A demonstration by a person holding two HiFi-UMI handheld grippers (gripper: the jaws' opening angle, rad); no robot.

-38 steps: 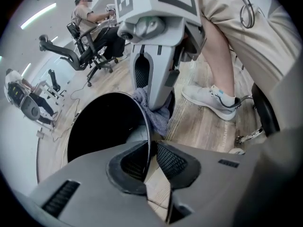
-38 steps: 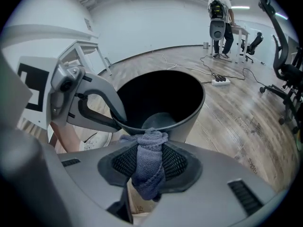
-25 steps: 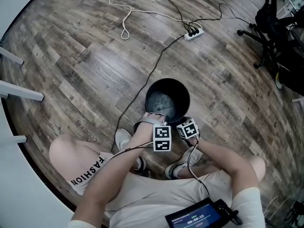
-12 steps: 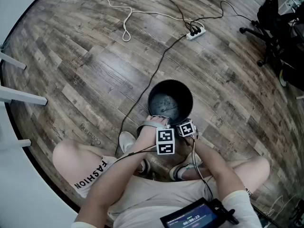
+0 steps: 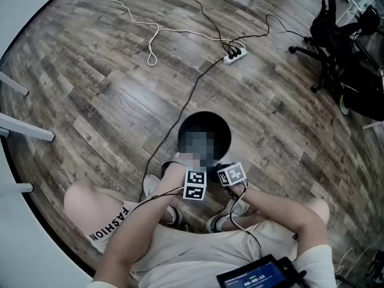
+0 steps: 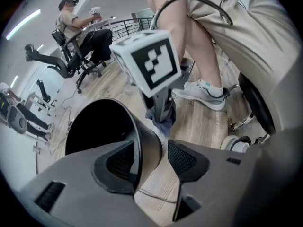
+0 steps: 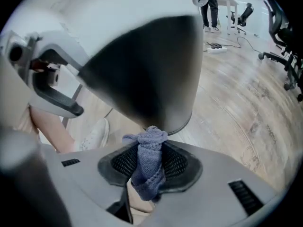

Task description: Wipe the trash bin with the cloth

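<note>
Tongs, pair. Left tongs: just been opening, now released, pads astride the near rim of black round trash bin, which stands on grey wood-plank floor. Right tongs: clenched on blue-grey knitted cloth, close to the bin's outer wall.

It looks like an open office or lab, with a wood-look plank floor, wheeled office chairs, a power strip trailing cables, and a person seated nearby.
</note>
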